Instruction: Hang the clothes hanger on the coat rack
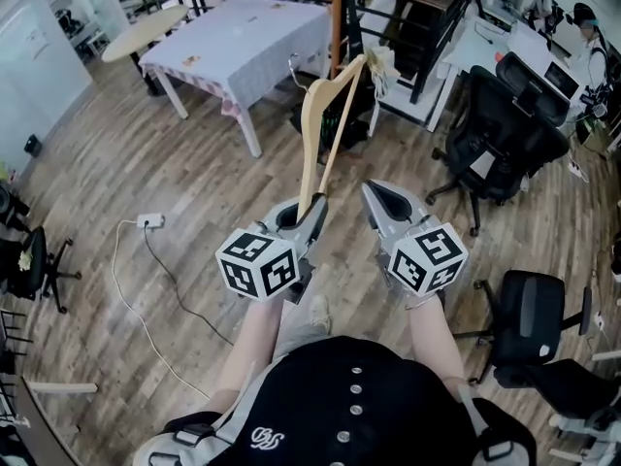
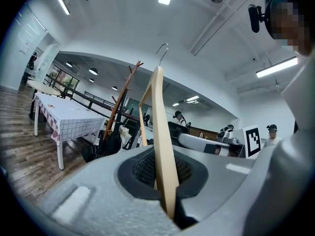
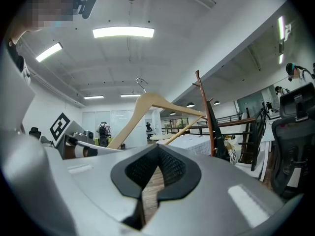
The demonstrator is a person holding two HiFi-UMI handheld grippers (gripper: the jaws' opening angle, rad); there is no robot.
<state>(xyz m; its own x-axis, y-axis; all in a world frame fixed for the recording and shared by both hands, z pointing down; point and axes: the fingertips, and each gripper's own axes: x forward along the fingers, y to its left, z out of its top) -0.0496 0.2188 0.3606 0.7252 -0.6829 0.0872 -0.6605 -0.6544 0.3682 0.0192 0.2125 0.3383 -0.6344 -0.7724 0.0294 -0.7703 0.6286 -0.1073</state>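
Note:
A pale wooden clothes hanger (image 1: 312, 124) with a metal hook stands up from my left gripper (image 1: 312, 210), which is shut on the hanger's lower end. In the left gripper view the hanger (image 2: 160, 127) rises edge-on between the dark pads of the left gripper (image 2: 165, 181). The coat rack (image 1: 336, 17), a brown wooden pole with angled pegs, stands ahead beyond the hanger, apart from it. It also shows as the coat rack (image 2: 123, 95) and the coat rack (image 3: 204, 112). My right gripper (image 1: 380, 202) is beside the left one, shut and holding nothing. From the right gripper (image 3: 156, 171) I see the hanger (image 3: 147, 102) side-on.
A table with a checked cloth (image 1: 252, 47) and a round table (image 1: 146, 32) stand left of the rack. Dark bags (image 1: 335, 115) lie at its foot, with a black railing behind. Black office chairs (image 1: 505, 134) (image 1: 529, 318) are on the right. A power strip and cable (image 1: 147, 221) lie on the wooden floor.

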